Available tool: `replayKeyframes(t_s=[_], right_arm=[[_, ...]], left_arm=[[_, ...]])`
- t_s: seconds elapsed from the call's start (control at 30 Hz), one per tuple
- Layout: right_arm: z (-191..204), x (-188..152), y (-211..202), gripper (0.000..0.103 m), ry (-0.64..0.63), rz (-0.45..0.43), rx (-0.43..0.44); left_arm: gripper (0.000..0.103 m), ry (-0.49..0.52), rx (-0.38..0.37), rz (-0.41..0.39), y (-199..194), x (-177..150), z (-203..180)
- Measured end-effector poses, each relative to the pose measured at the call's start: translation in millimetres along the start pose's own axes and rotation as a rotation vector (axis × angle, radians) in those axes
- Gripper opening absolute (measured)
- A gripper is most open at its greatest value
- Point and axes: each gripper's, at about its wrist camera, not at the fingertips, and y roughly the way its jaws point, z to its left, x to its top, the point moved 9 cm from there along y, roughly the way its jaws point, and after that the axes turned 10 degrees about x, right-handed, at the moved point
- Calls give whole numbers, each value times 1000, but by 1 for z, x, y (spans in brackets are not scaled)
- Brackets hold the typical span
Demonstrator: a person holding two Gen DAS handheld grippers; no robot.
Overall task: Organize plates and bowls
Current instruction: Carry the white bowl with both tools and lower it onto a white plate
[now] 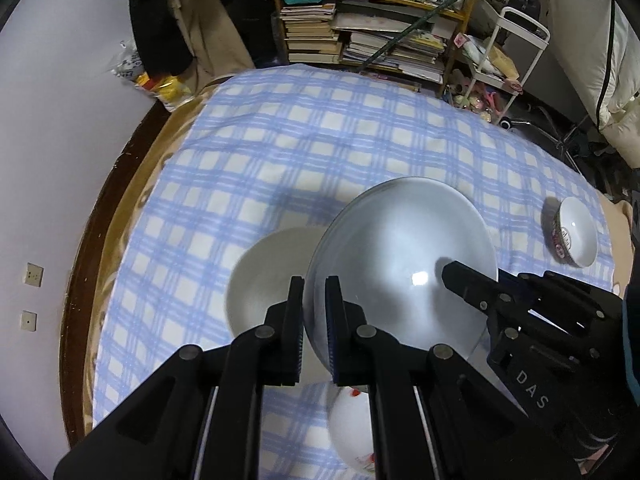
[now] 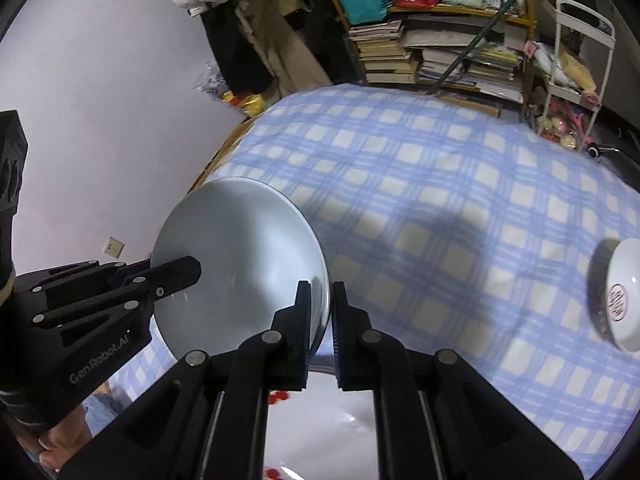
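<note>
white second plate (image 1: 264,280) — left view only

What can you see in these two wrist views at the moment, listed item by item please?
large plate: one, pale grey-white, held tilted above the cloth, gripped on opposite rims.
second plate: one, white, on the cloth behind the held plate.
patterned bowl: one, white inside with dark red pattern outside, tipped on the cloth's right side.
dish with red marks: one, white, below the held plate, blurred.
checked cloth: one, blue and white, covering the table.
bookshelf: one, yellow frame, stacked books, behind the table.
white cart: one, right of the bookshelf.
left gripper: black, fingers shut on the plate's rim.
right gripper: black, fingers shut on the opposite rim.
</note>
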Motion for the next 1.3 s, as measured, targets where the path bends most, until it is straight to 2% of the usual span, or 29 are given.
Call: replayKeyframes(t_s=[0.47, 0.77, 0.97, 1.17, 1.23, 1.3], right_arm=[[32, -10, 33, 11, -19, 32, 15], [33, -21, 58, 11, -82, 77, -65], [29, -20, 67, 11, -68, 77, -69], [29, -22, 81, 11, -125, 108, -118], [28, -26, 87, 12, -159, 125, -157], [26, -29, 90, 12, -166, 133, -160]], left_arm=[[9, -64, 17, 41, 25, -26, 41], [9, -61, 8, 81, 46, -37, 43], [9, -57, 14, 101, 59, -40, 44], [9, -62, 12, 107, 69, -40, 46], [9, -45, 31, 102, 70, -40, 44], [9, -43, 36, 100, 72, -41, 43]])
